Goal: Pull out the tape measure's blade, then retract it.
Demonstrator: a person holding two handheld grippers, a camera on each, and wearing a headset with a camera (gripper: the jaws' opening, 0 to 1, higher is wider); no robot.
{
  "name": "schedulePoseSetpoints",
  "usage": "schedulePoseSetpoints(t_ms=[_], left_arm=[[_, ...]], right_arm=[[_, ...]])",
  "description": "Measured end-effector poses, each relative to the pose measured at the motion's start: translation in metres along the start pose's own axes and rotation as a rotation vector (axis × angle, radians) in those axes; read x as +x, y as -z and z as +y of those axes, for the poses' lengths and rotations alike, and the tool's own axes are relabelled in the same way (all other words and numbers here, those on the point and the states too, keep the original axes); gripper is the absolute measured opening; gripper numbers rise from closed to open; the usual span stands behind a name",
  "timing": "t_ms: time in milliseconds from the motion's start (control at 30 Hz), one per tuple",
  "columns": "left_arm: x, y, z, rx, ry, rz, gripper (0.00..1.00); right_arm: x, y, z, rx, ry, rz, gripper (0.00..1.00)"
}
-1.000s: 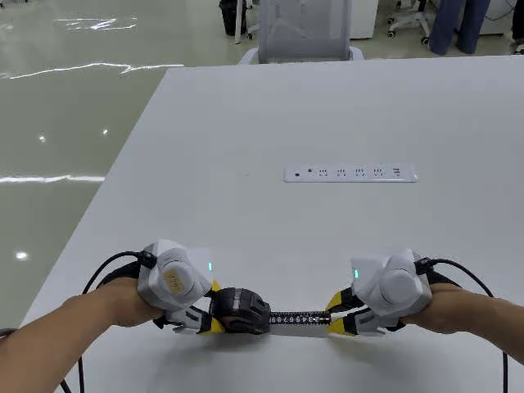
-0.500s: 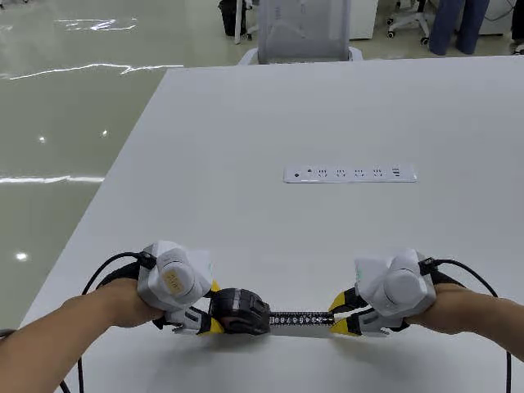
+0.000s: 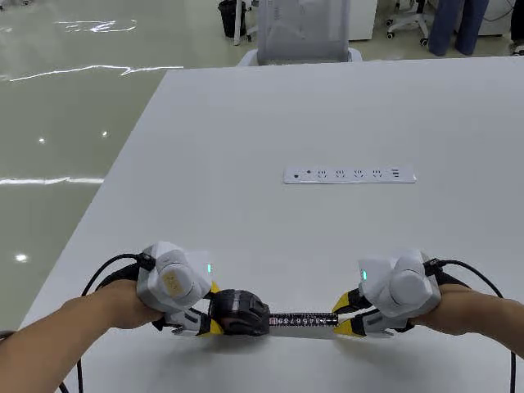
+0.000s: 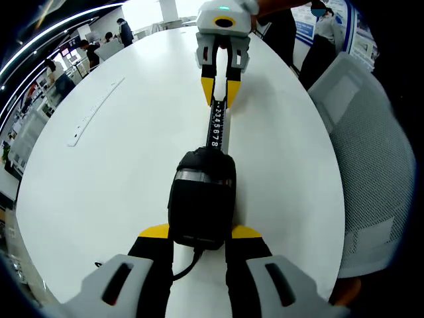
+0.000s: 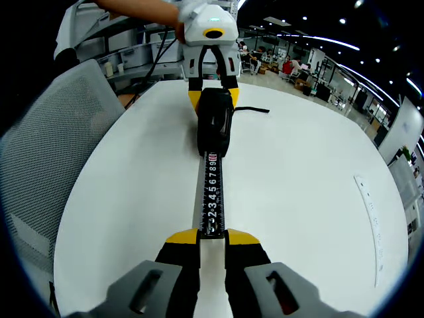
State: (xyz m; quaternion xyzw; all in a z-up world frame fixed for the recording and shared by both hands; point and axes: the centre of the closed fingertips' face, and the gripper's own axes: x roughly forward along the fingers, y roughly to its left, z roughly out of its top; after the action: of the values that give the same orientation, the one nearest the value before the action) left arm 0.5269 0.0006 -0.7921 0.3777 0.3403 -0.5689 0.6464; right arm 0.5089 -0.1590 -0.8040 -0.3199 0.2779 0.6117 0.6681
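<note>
At table [image 3: 327, 115]: L hand-held gripper [image 3: 213, 308] holds tape case [image 3: 239, 312], R [image 3: 342, 316] blade [image 3: 301, 319].

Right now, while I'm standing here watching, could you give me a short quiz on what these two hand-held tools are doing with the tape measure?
1. True or false: the left gripper holds the black tape measure case.
2. What pinches the tip of the blade? A) a bare hand B) the right gripper C) nothing
3. Fill in: the power strip lies on the white ____.
Key: 1 true; 2 B; 3 table.
</note>
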Motion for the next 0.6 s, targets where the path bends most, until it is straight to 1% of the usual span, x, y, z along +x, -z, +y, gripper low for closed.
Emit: schedulePoseSetpoints(t_ms=[600], left_arm=[[0.0001, 0.0001, 0.0, -0.001, -0.003, 0.001, 0.25]], right_arm=[[-0.007, 0.0066, -0.0018, -0.006, 0.002, 0.006, 0.12]])
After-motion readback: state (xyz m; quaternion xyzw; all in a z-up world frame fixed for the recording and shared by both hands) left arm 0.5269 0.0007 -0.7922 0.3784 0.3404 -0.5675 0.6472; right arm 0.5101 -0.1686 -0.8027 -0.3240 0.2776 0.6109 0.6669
